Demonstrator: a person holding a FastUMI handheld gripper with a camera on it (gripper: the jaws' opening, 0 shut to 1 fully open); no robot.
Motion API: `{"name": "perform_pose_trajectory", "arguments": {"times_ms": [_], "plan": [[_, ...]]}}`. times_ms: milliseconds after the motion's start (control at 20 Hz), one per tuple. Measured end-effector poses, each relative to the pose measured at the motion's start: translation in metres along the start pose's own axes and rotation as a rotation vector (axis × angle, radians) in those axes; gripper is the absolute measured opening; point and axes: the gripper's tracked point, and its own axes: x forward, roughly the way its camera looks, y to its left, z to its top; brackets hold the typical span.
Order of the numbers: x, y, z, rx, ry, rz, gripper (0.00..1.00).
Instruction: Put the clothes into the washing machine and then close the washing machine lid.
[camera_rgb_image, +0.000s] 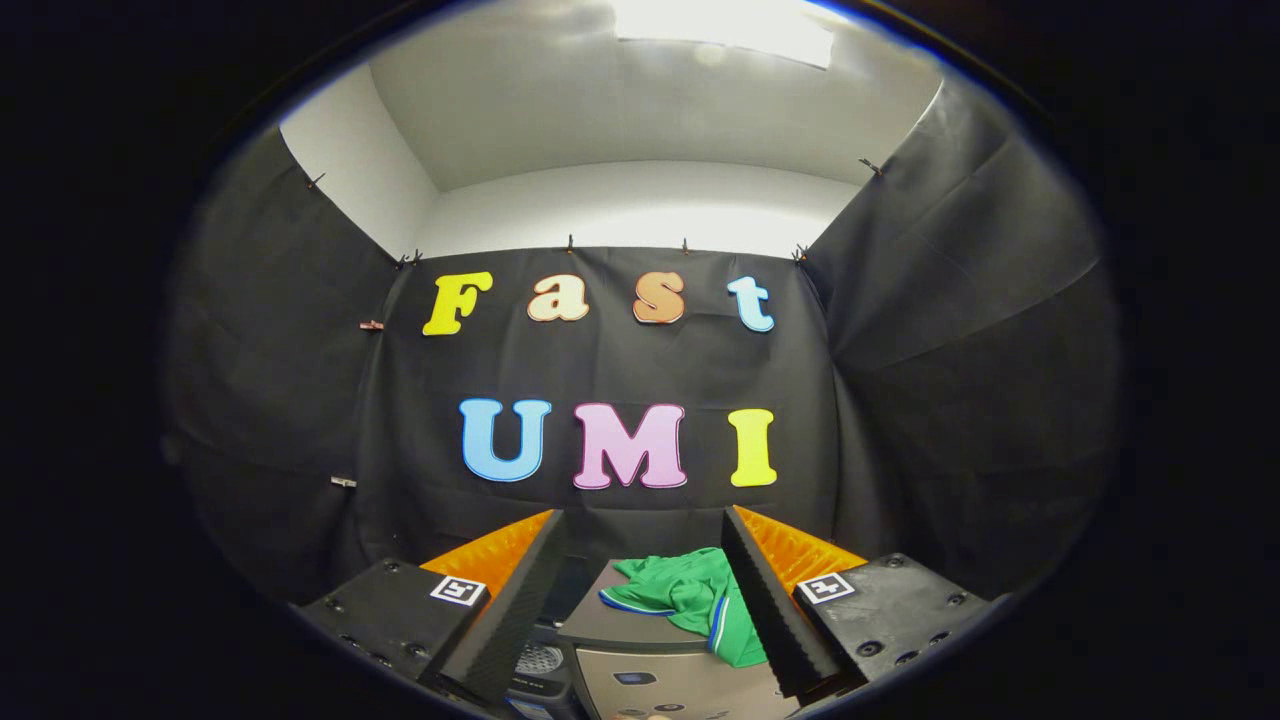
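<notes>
A green garment (690, 598) with blue and white trim lies crumpled on the flat grey top of a small washing machine (625, 625), draped toward the right finger. My gripper (642, 545) is held above and in front of it, open, with nothing between its fingers. The garment shows in the gap between the fingers, closer to the right fingertip. The machine's front panel (660, 685) with a small display sits below the garment. Whether the lid is up or down is not clear from here.
Black cloth walls close the booth at the back and on both sides, with white wall and a bright ceiling light above. A dark perforated part (540, 660) shows just left of the machine, low between the fingers.
</notes>
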Motion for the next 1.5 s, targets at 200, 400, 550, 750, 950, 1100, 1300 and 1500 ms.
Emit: {"name": "perform_pose_trajectory", "arguments": {"times_ms": [200, 400, 550, 750, 950, 1100, 1300, 1500], "plan": [[0.000, 0.000, 0.000, 0.005, -0.003, -0.003, 0.97], [0.001, 0.001, -0.001, 0.000, 0.003, -0.006, 0.97], [-0.001, 0.000, 0.000, -0.007, -0.001, -0.012, 0.97], [0.000, -0.007, 0.002, -0.018, -0.005, -0.030, 0.97], [0.007, -0.021, 0.003, -0.031, 0.001, -0.064, 0.97], [0.019, -0.030, 0.006, -0.034, 0.008, -0.086, 0.97], [0.044, -0.043, 0.001, -0.042, 0.048, -0.102, 0.97], [0.076, -0.056, -0.007, -0.048, 0.113, -0.119, 0.97]]}}
